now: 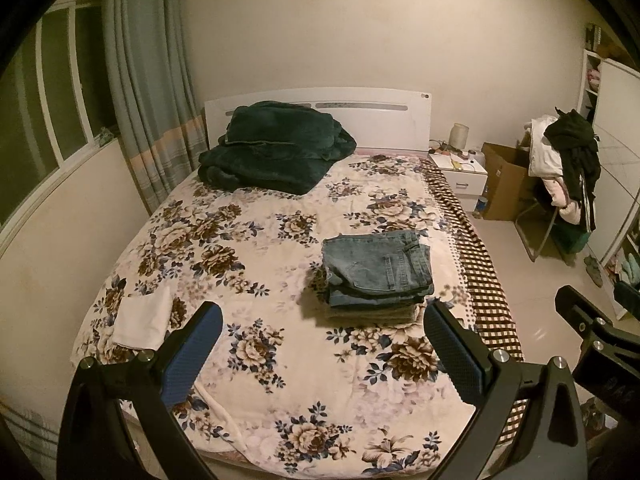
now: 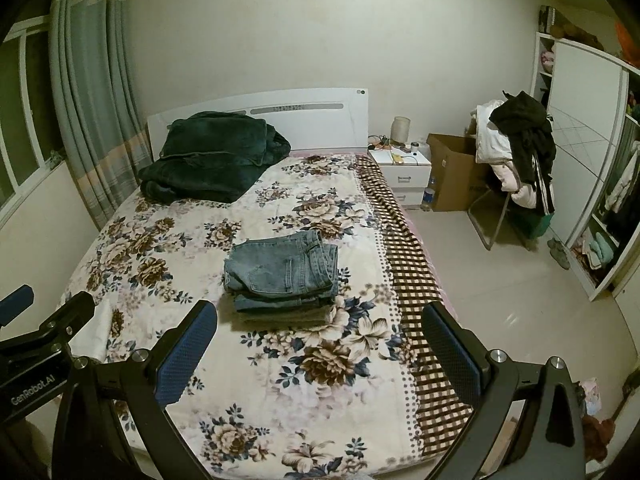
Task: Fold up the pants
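A stack of folded pants, blue jeans (image 1: 378, 266) on top, lies on the floral bedspread (image 1: 248, 240) toward the bed's right side; it also shows in the right wrist view (image 2: 280, 270). My left gripper (image 1: 324, 316) is open and empty, held above the foot of the bed, short of the stack. My right gripper (image 2: 320, 312) is open and empty, also above the foot of the bed, near side of the stack. The right gripper's body shows at the right edge of the left wrist view (image 1: 592, 328).
A dark green blanket (image 1: 276, 146) is piled by the headboard. A white folded cloth (image 1: 142, 320) lies at the bed's left. A nightstand (image 2: 402, 168), a cardboard box (image 2: 456, 172), a chair heaped with clothes (image 2: 520, 152) and a wardrobe (image 2: 588, 152) stand to the right.
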Demonstrator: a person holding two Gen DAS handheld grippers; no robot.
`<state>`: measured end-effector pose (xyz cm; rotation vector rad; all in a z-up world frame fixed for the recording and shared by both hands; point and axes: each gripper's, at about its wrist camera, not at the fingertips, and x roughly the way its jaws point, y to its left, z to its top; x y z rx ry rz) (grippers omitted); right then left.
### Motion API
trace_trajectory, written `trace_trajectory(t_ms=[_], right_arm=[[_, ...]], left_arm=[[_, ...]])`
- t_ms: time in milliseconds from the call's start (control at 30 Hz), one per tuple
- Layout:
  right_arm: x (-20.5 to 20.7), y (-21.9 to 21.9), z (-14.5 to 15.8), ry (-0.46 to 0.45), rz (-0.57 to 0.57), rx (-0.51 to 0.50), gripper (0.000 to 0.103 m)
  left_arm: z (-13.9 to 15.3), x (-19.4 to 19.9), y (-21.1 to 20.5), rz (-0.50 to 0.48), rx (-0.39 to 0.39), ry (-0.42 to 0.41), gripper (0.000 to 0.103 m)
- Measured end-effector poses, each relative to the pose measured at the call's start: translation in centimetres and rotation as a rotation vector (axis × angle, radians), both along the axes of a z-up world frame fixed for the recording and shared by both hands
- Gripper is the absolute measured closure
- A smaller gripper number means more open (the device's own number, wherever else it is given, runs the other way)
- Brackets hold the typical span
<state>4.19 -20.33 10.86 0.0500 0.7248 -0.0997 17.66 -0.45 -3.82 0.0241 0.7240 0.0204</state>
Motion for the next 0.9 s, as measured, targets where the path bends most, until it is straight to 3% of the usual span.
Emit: trace_trajectory(t_ms=[900], right_arm=[[0.3, 0.9, -0.6, 0.008, 0.011, 0.0, 0.0]], left_arm=[[0.2, -0.3, 0.2, 0.01, 0.005, -0.001, 0.0]])
